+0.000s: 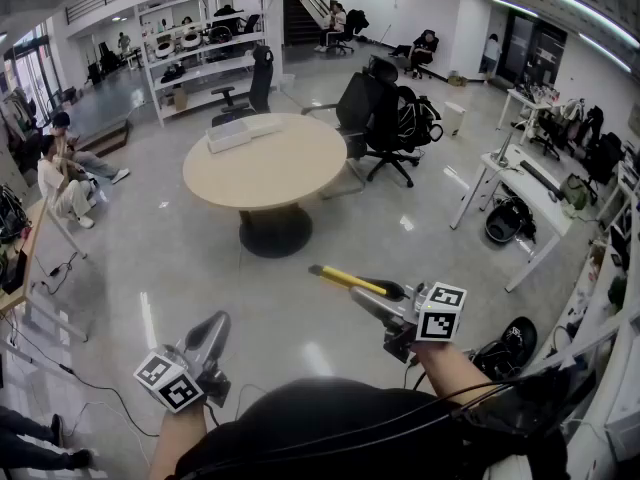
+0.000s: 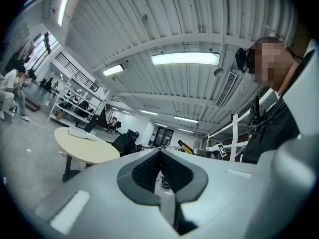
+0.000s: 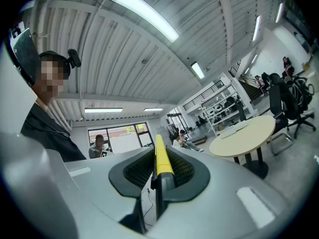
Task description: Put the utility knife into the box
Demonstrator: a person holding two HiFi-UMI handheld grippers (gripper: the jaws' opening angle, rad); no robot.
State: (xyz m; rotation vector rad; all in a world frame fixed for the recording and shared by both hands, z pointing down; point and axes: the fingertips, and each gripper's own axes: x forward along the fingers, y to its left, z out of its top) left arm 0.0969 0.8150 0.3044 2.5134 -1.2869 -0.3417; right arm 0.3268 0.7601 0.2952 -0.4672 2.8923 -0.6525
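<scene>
A round, smooth beige table carries a flat white rectangular box, its contents indiscernible; well apart from it, the grey left gripper has its jaws pressed together, empty; the right gripper clamps a slim yellow-and-black utility knife — held level.

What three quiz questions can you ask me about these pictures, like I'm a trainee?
1. True or false: the right gripper holds a yellow knife.
2. Where is the white box? A: on the round table. B: on the floor. C: on a chair.
3. Fill in: the left gripper has its fingers ____, with nothing between them.

Key: 1 true; 2 A; 3 shut.
</scene>
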